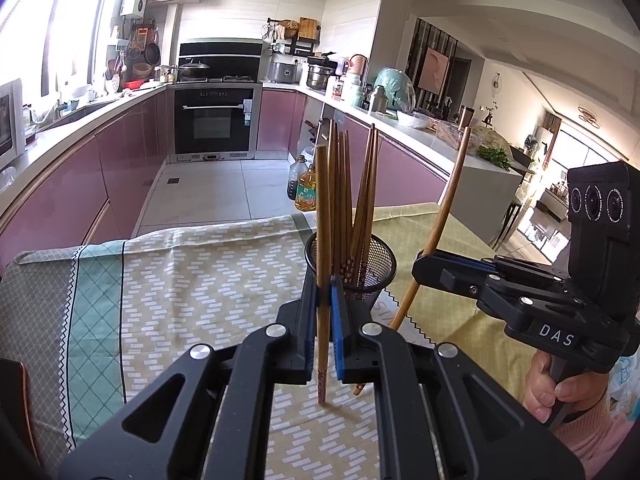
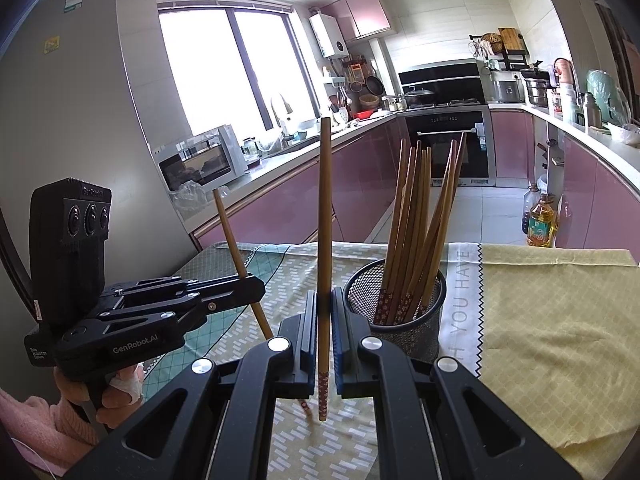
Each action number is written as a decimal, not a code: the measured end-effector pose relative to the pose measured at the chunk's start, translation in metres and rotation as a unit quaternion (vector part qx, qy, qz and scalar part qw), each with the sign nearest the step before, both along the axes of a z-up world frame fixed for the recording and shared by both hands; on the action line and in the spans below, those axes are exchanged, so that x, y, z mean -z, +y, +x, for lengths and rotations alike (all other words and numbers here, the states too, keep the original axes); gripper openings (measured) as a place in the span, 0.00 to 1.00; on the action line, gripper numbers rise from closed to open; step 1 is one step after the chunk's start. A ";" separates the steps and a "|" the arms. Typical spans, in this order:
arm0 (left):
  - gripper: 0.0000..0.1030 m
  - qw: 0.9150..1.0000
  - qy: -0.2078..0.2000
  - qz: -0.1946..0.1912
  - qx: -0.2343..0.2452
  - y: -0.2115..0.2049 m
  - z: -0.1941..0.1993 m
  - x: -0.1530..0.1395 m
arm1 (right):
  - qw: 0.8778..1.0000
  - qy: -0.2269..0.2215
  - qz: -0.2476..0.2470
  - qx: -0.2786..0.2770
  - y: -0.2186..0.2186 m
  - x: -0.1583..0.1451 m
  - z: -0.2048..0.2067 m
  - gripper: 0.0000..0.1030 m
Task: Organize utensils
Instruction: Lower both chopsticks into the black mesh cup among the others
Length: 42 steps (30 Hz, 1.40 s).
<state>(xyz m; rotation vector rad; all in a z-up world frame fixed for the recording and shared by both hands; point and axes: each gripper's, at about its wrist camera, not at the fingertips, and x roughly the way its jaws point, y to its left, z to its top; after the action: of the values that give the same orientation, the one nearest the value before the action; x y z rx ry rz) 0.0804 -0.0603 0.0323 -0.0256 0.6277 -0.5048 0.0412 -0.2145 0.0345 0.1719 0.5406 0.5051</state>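
Two chopsticks held upright, one in each gripper.

Left gripper (image 1: 325, 300) clamps one chopstick (image 1: 322, 240), right gripper (image 2: 325, 312) clamps another chopstick (image 2: 325, 220); both tips hang just above the cloth-covered worktop (image 1: 200, 280), beside the mesh cup (image 2: 404, 304) already holding more chopsticks (image 2: 416, 220).

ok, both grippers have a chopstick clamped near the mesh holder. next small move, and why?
Probably lift the left gripper and carry its chopstick over the black mesh holder rim. It is held upright with the patterned tip down, matching the chopsticks already standing in the holder, and the holder sits just behind it. The right gripper holds its chopstick off to the side.
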 end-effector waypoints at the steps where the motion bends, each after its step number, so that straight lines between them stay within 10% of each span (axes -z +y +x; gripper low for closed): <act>1: 0.07 1.000 -0.001 0.000 0.001 0.000 0.000 -0.001 | 1.000 -0.001 0.000 0.000 0.000 -0.001 0.000 0.06; 42: 0.07 0.999 -0.042 0.001 0.017 -0.011 -0.006 -0.031 | 0.999 -0.036 0.008 0.009 -0.016 -0.023 0.004 0.06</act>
<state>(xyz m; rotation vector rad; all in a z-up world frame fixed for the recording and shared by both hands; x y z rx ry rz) 0.0744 -0.0712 0.0635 0.0084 0.5478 -0.5354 0.0452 -0.2306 0.0574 0.1723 0.4653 0.4966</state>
